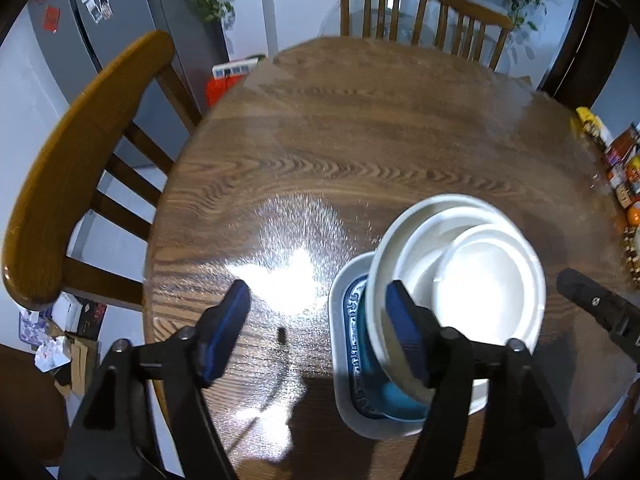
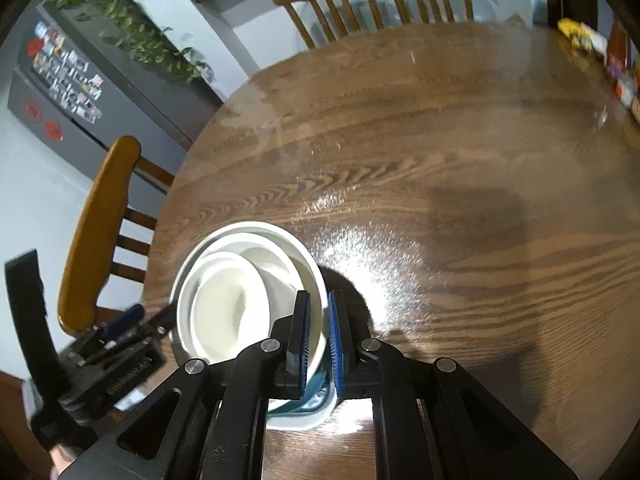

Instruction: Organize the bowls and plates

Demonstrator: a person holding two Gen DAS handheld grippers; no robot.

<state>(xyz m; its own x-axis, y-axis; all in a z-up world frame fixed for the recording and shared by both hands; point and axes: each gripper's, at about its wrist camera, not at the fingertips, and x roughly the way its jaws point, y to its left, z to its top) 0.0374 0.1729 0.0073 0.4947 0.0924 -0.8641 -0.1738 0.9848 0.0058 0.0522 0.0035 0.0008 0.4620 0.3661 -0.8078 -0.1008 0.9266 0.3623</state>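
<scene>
A stack of nested white bowls (image 1: pixel 472 272) sits on a blue-patterned plate (image 1: pixel 360 364) near the front edge of the round wooden table (image 1: pixel 360 140). My left gripper (image 1: pixel 320 332) is open and empty; its right finger stands in front of the stack's left rim. My right gripper (image 2: pixel 320 340) is shut on the right rim of the large outer white bowl (image 2: pixel 312 276), with smaller bowls (image 2: pixel 228 300) nested inside. The plate (image 2: pixel 316 408) shows below the jaws. The right gripper's body shows in the left wrist view (image 1: pixel 600 312); the left gripper shows in the right wrist view (image 2: pixel 120 328).
Wooden chairs stand at the left (image 1: pixel 80 160) and the far side (image 1: pixel 420 12) of the table. Jars and packets (image 1: pixel 620 160) line the table's right edge. A fridge with magnets (image 1: pixel 100 0) stands at the back left.
</scene>
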